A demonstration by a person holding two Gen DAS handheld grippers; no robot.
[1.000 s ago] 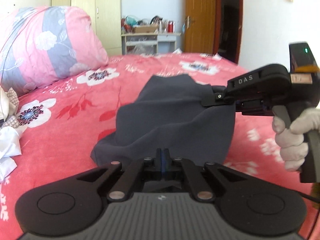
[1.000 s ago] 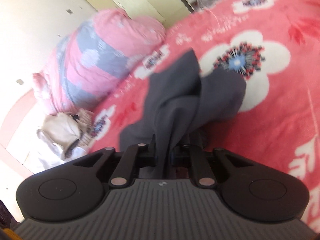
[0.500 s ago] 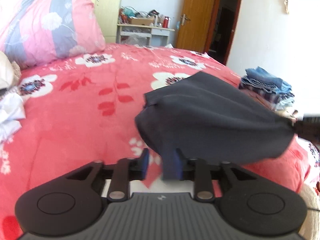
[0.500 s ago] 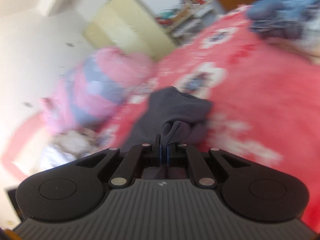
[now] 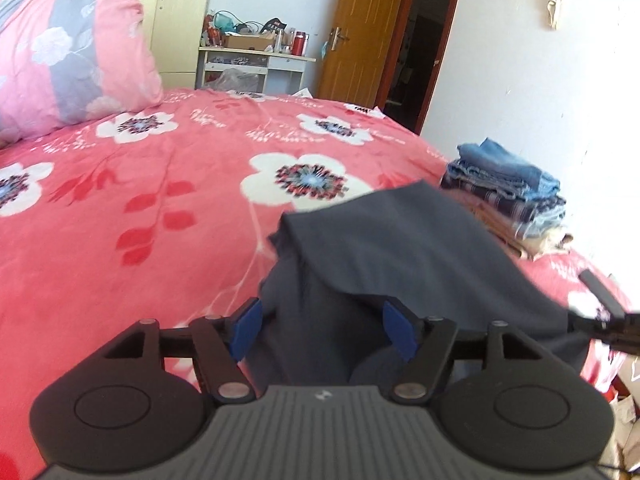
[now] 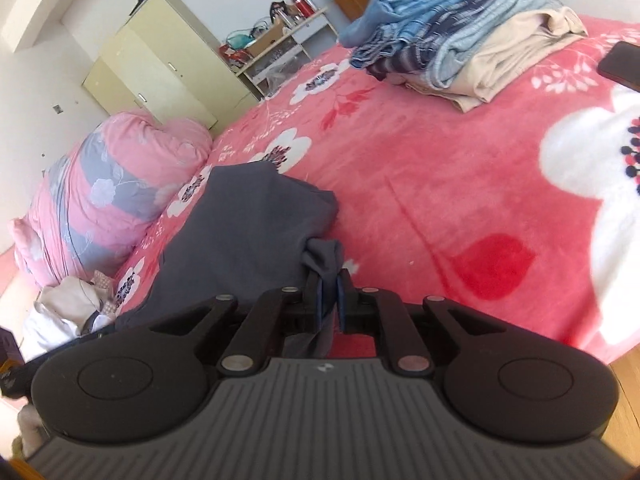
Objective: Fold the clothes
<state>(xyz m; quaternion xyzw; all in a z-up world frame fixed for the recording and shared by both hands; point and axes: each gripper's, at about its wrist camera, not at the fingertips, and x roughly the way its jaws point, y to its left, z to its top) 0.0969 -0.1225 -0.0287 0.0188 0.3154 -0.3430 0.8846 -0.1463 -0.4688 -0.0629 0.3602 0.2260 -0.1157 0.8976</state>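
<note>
Grey cloth [image 5: 400, 248] now lies on the bed [image 5: 160, 208] in front of us, because our left gripper [image 5: 326, 330] has just opened and let go, while our right gripper [image 6: 329, 294] still pinches one corner, so this fold looks nearly done.

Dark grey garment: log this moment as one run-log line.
left hand-held gripper: open | right hand-held gripper: shut on dark grey garment | garment on red floral bedspread
</note>
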